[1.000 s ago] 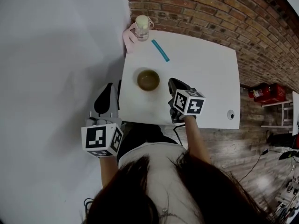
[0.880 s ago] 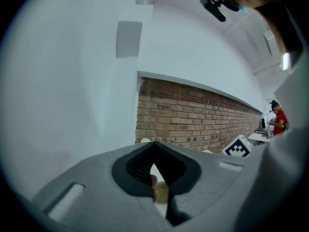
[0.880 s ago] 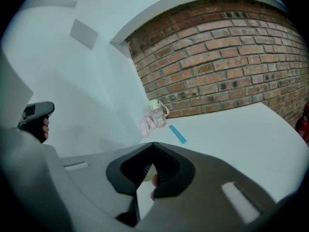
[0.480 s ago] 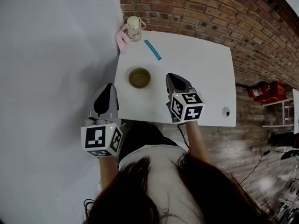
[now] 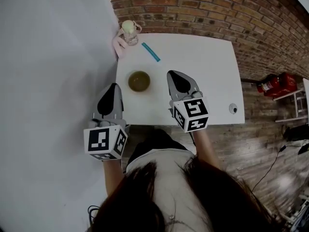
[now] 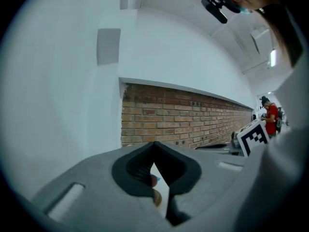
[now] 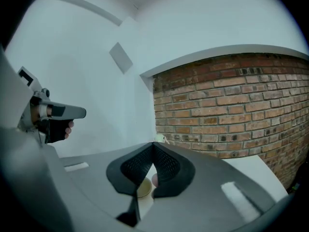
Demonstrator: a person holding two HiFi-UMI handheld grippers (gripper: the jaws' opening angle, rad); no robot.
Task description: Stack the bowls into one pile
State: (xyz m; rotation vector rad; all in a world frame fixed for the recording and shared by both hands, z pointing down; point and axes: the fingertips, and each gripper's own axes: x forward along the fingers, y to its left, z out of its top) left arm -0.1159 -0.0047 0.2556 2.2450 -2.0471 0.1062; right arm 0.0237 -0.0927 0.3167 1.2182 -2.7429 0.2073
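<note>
From the head view, we saw one brown bowl pile near the table's left edge, so stacking looked done; how many bowls were in it, we couldn't tell. In the left gripper view, the left gripper was clenched on nothing. In the right gripper view, the right gripper was too.

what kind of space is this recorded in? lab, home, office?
Probably a shared indoor workspace or lab, not a home. A plain white table stands in a corner against an exposed brick wall, on a wood-plank floor. The left gripper view shows another person standing farther back.
</note>
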